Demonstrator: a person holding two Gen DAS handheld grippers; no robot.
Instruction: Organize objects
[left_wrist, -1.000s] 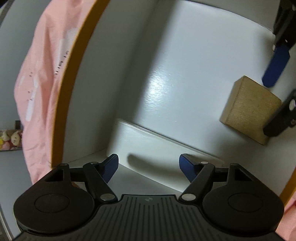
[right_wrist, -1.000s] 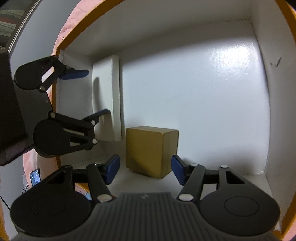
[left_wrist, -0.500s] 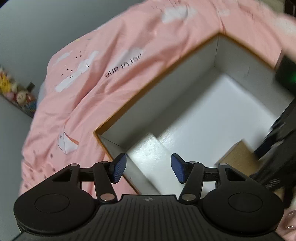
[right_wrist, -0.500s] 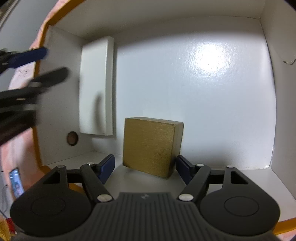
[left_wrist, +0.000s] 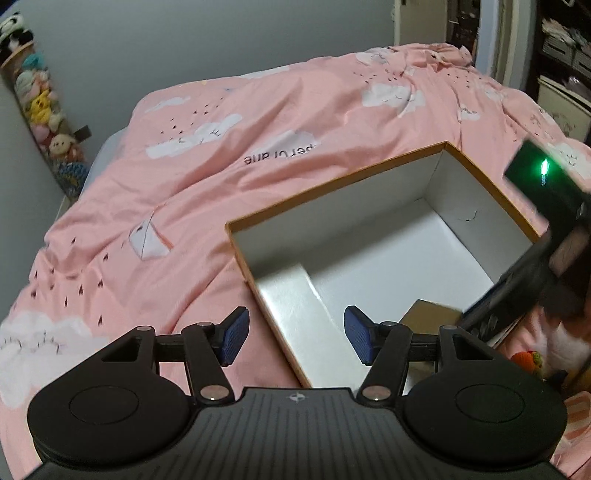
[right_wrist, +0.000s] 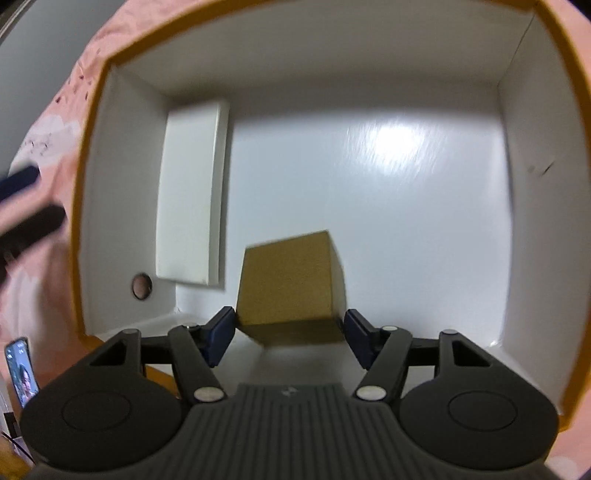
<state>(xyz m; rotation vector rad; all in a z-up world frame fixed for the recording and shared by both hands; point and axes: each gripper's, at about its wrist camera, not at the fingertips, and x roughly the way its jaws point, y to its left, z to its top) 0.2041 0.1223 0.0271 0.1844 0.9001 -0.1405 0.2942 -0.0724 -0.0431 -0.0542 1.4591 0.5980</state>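
A white cardboard box with an orange rim (left_wrist: 332, 184) (right_wrist: 88, 184) lies open on a pink duvet. Inside, a flat white box (left_wrist: 295, 295) (right_wrist: 188, 192) rests against the left wall, and a small gold box (left_wrist: 428, 314) (right_wrist: 291, 280) sits near the front. My left gripper (left_wrist: 295, 338) hovers above the box's near left corner; its jaws are opening with nothing between them. My right gripper (right_wrist: 288, 336) reaches down into the box, jaws closing, its blue pads against the sides of the tilted gold box. It shows blurred in the left wrist view (left_wrist: 517, 288).
The pink duvet (left_wrist: 258, 129) covers the bed around the box. Plush toys (left_wrist: 40, 107) line the left wall. A phone (right_wrist: 22, 369) lies beside the box, an orange knitted item (left_wrist: 524, 360) at the right. Shelves stand at the far right.
My left gripper came up out of the box and rolled, leaving the flat white box against the wall. My right gripper widened, then narrowed onto the gold box, which now tilts.
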